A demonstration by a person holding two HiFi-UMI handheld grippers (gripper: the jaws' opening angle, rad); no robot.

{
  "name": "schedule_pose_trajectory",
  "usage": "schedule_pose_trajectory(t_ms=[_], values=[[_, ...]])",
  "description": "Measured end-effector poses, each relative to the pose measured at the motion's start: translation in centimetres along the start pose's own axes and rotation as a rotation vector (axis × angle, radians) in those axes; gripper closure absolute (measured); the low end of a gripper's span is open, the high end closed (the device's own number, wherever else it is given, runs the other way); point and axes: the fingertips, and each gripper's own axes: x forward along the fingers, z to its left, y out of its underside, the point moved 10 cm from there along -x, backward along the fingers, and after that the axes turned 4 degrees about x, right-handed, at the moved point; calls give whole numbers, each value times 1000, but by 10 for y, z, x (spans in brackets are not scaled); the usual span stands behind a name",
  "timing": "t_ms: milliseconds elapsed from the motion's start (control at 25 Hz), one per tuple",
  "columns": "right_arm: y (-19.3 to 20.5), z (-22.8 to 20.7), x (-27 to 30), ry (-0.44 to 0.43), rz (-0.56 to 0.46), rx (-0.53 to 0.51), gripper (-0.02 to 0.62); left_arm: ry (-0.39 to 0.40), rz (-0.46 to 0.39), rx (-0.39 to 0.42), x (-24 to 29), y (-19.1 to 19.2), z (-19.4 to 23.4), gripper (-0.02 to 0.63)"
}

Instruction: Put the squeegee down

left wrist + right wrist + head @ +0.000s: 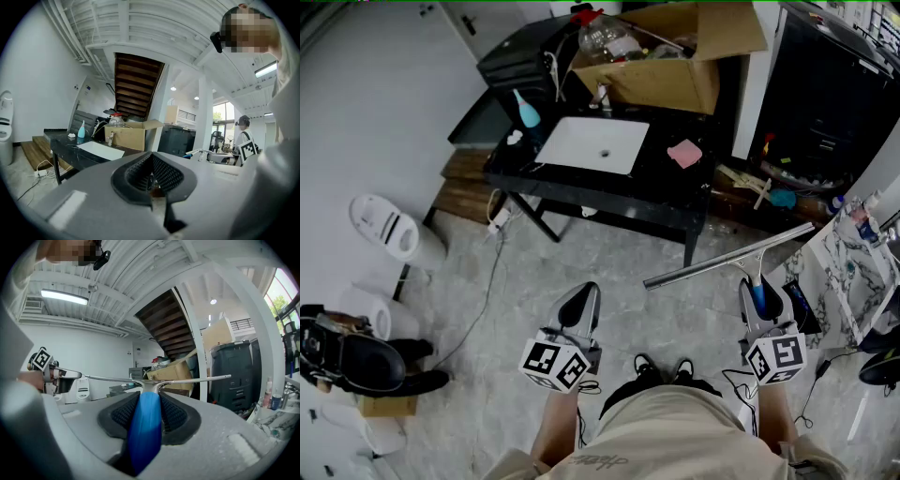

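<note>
In the head view a squeegee [727, 256] with a long metal blade and a blue handle hangs above the grey floor, right of centre and in front of the black table [609, 202]. My right gripper [759, 300] is shut on its blue handle, with the blade crosswise ahead of the jaws. The right gripper view shows the squeegee handle [146, 427] clamped between the dark pads of that right gripper [146, 413], its blade level. My left gripper [579, 307] is held lower left of the squeegee; the left gripper [151, 176] is shut with nothing in it.
The black table carries a white basin [592, 145], a pink sponge [684, 153], a blue bottle [527, 111] and a cardboard box [666, 56]. A white appliance [386, 227] stands at the left, a marble slab [853, 267] at the right. A cable [483, 300] runs over the floor.
</note>
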Motion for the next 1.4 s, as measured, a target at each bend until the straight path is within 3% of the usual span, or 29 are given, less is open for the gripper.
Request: schedule_pose_trajectory(t_ms=[480,960,1240,1400], values=[[1,40,6,39,5,17,465,45,9,-3,-13,7,33,592],[14,67,41,87,48,18,465,27,56,-11,-29,26,84,592],[18,53,89,94,37,59,465,0,106,-55,3,37,112,592],[30,33,135,91,58,77,463,-17,126,-22,40,25,136,591]])
